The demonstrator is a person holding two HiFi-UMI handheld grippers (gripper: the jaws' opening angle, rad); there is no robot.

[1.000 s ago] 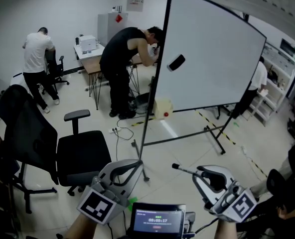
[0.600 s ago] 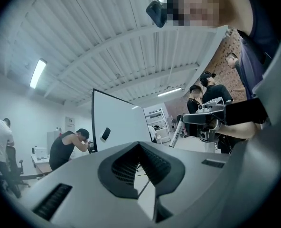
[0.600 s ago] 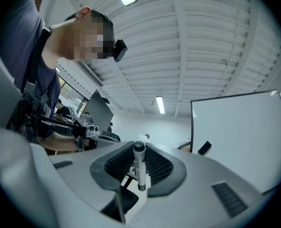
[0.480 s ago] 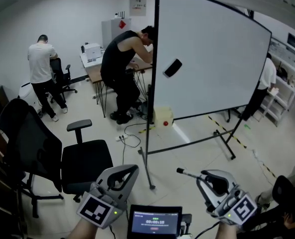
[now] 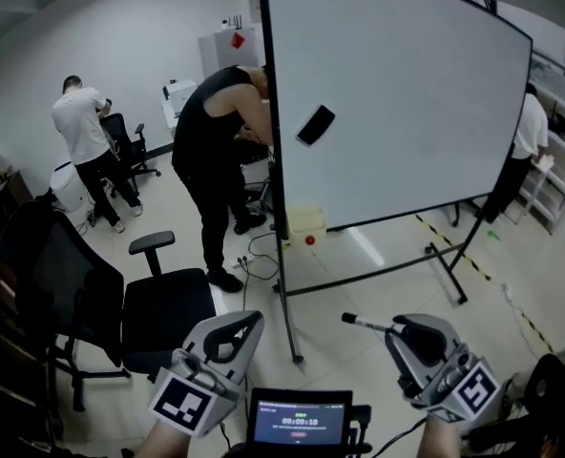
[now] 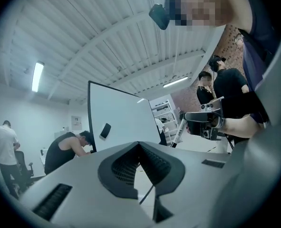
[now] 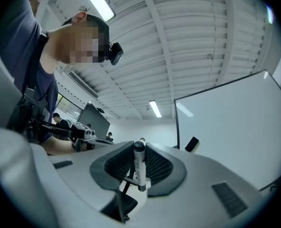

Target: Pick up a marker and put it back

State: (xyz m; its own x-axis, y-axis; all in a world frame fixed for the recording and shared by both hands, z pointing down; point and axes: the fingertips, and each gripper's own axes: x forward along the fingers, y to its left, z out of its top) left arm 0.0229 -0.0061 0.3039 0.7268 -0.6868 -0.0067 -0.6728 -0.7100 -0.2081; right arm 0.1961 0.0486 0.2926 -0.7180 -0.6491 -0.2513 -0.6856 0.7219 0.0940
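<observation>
**A:** How many of each?

**B:** Two grey two-jaw grippers, the left gripper (image 5: 249,321) and the right gripper (image 5: 408,332). One slim dark marker (image 5: 366,325). One large white board on a black wheeled stand (image 5: 407,113), with one black eraser (image 5: 316,124) stuck to it. One black office chair (image 5: 163,308), one small dark screen (image 5: 300,426) at 6 o'clock, and three people.

**A:** What is around, and what blocks what?

**B:** The board fills 12 to 2 o'clock. Its black post and foot stand straight ahead of the grippers, with a cream box with a red dot (image 5: 306,225) beside the foot. The chair is at 9 o'clock. A person in a white shirt (image 5: 84,127) stands at 10 o'clock. A person in a black sleeveless top (image 5: 211,132) bends at 11 o'clock, partly hidden by the board's left edge. A third person in white (image 5: 529,132) shows past its right edge at 2 o'clock.

**A:** And the marker, against the jaws?

**B:** It is clamped crosswise between the right gripper's pads. In the right gripper view it stands upright there. From the head view it juts out toward 9 o'clock, in the air above the floor and well apart from the board. The left gripper's jaws are closed together and empty
</observation>
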